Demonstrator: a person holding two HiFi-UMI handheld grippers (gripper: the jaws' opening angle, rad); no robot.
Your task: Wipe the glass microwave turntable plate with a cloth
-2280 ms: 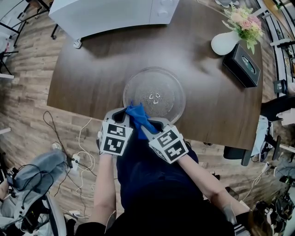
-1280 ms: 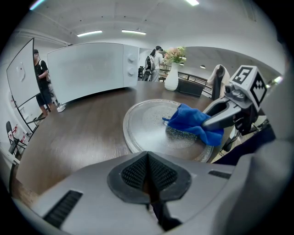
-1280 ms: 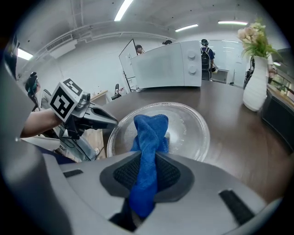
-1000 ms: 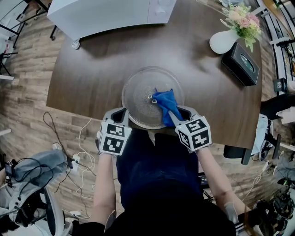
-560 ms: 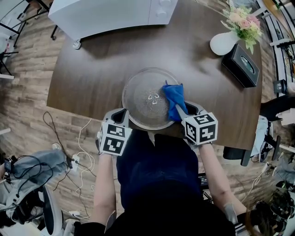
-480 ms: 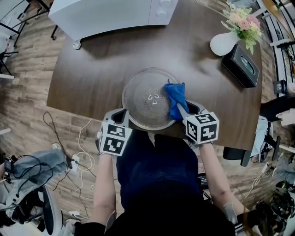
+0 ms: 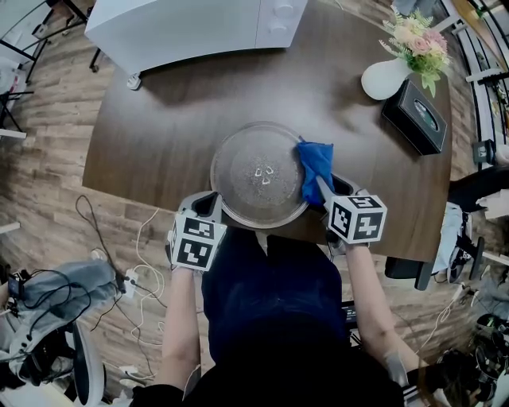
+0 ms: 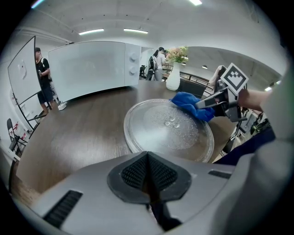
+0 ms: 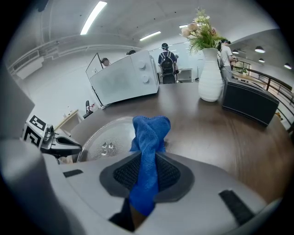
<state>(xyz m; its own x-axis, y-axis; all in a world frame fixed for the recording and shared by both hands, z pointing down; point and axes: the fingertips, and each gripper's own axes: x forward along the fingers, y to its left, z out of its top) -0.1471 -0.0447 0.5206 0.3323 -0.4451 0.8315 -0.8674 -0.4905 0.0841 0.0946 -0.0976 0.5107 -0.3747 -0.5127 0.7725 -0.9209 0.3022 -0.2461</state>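
Note:
The round glass turntable plate (image 7: 254,179) lies flat on the dark wooden table (image 7: 159,135), close to its near edge. My right gripper (image 7: 324,187) is shut on a blue cloth (image 7: 316,160), which rests on the plate's right rim. In the right gripper view the cloth (image 9: 149,133) runs up between the pads and folds over the plate (image 9: 103,135). My left gripper (image 7: 211,200) is shut with nothing between its pads, at the plate's near-left rim. The left gripper view shows that gripper (image 8: 147,158) facing the plate (image 8: 165,133), with the cloth (image 8: 190,103) on the far side.
A white microwave (image 7: 191,24) stands at the table's far edge. A white vase with flowers (image 7: 390,75) and a black box (image 7: 417,111) sit at the far right. Cables (image 7: 135,246) lie on the floor to the left. People stand in the background behind the microwave (image 9: 167,64).
My right gripper has swept the blue cloth across the plate, from the near-left rim through the middle to the right rim. The left gripper has stayed put.

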